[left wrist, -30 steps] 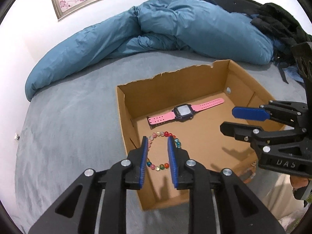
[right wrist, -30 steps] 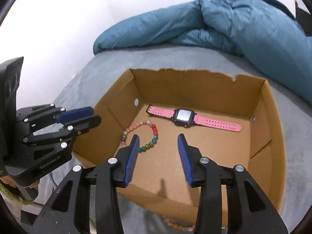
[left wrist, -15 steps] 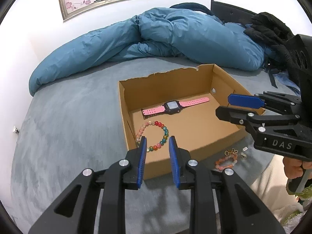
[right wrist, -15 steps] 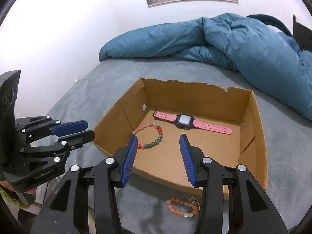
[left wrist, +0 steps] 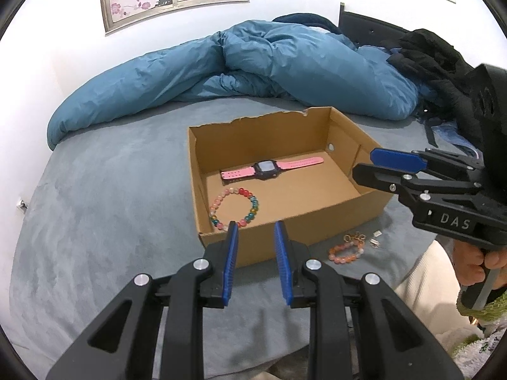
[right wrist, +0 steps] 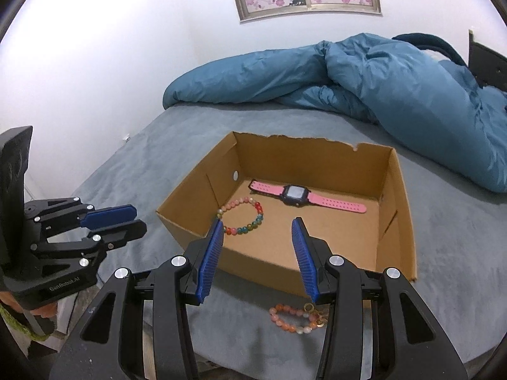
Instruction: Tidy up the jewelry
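The cardboard box [right wrist: 397,221] is sitting on the grey bed cover [left wrist: 104,209] and is already holding two pieces: a pink-strapped watch [right wrist: 296,193] lying along its far wall and a multicoloured bead bracelet [right wrist: 242,217] resting on the floor near the left front corner. Still waiting outside, just in front of the box's near wall, are an orange bead bracelet with a gold clasp [right wrist: 296,316] and, beside it, some tiny metal pieces [left wrist: 376,240] too small to identify. So the job looks roughly half done.

The left gripper [left wrist: 255,243] is hovering over the near wall with its jaws narrowly parted and nothing between them. The right gripper [right wrist: 258,247] is holding its jaws wider, also empty, above the orange bracelet.

The box's torn back rim and upright front wall are the edges to clear. The cover around the box is lying open on the left; a bunched blue duvet [left wrist: 253,72] is crowding the far side.
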Motion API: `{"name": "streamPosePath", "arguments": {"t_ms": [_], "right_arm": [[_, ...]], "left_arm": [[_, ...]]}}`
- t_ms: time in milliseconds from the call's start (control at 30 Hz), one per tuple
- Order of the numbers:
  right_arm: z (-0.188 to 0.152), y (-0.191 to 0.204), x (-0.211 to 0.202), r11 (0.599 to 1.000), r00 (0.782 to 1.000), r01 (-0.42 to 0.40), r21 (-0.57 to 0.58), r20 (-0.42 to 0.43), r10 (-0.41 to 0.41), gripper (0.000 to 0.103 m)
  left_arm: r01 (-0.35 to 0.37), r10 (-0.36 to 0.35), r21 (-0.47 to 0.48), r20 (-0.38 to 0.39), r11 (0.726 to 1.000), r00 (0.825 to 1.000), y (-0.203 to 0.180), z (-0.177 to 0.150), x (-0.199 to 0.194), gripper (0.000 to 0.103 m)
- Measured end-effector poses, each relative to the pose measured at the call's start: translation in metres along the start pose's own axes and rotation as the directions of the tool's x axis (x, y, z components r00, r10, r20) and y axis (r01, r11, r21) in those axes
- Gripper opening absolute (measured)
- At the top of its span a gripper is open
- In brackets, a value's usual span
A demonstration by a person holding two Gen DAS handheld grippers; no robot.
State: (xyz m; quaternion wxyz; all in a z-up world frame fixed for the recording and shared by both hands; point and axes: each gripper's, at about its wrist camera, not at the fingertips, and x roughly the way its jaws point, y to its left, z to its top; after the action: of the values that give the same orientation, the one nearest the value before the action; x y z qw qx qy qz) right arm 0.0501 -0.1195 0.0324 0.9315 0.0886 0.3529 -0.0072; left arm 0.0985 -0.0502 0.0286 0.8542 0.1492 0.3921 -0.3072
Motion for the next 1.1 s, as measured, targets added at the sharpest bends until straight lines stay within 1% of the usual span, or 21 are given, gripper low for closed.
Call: {"name": "streamPosePath", "arguments": {"t_ms": [167, 333, 367, 467, 533, 667, 767, 900, 1100], "right_arm": [[-0.018, -0.005, -0.013, 1.0, 1.0, 0.004, -0.018, 0.021, -0.004, 0.043], [-0.041, -0.014, -0.024, 0.999, 1.0, 0.003, -0.037, 0.029, -0.002, 0.043], [-0.045, -0.017, -0.026, 0.999, 1.0, 0.008, -0.042, 0.028, -0.007, 0.045], [-0.063, -0.031, -0.034, 0.998, 0.999, 0.033, -0.056, 0.024, -0.031, 0.053], [-0.074, -0.04, -0.036, 0.998, 0.999, 0.041, -0.055, 0.007, -0.041, 0.053], [-0.094, -0.059, -0.029, 0.997, 0.995, 0.072, -0.04, -0.073, -0.075, 0.053], [-0.103, -0.064, -0.024, 0.996, 0.991, 0.08, -0.035, -0.104, -0.083, 0.053], [-0.112, -0.064, -0.016, 0.995, 0.987, 0.09, -0.037, -0.13, -0.094, 0.048], [-0.122, -0.068, -0.003, 0.991, 0.979, 0.108, -0.078, -0.166, -0.12, 0.039]], "left_arm": [[0.028, -0.028, 0.024, 0.009, 0.999, 1.0, -0.015, -0.012, -0.002, 0.023], [0.072, -0.071, 0.055, -0.008, 0.996, 0.997, -0.031, -0.028, 0.009, 0.023], [0.079, -0.079, 0.061, -0.011, 0.995, 0.997, -0.034, -0.03, 0.011, 0.023], [0.098, -0.098, 0.082, -0.01, 0.992, 0.995, -0.046, -0.038, 0.017, 0.023], [0.111, -0.111, 0.097, -0.01, 0.989, 0.994, -0.053, -0.044, 0.022, 0.023], [0.127, -0.126, 0.128, -0.016, 0.984, 0.992, -0.064, -0.056, 0.037, 0.025], [0.14, -0.137, 0.153, -0.027, 0.978, 0.99, -0.071, -0.064, 0.051, 0.025], [0.153, -0.149, 0.2, -0.035, 0.968, 0.988, -0.082, -0.072, 0.068, 0.025], [0.183, -0.179, 0.289, -0.039, 0.94, 0.983, -0.099, -0.073, 0.087, 0.025]]}}
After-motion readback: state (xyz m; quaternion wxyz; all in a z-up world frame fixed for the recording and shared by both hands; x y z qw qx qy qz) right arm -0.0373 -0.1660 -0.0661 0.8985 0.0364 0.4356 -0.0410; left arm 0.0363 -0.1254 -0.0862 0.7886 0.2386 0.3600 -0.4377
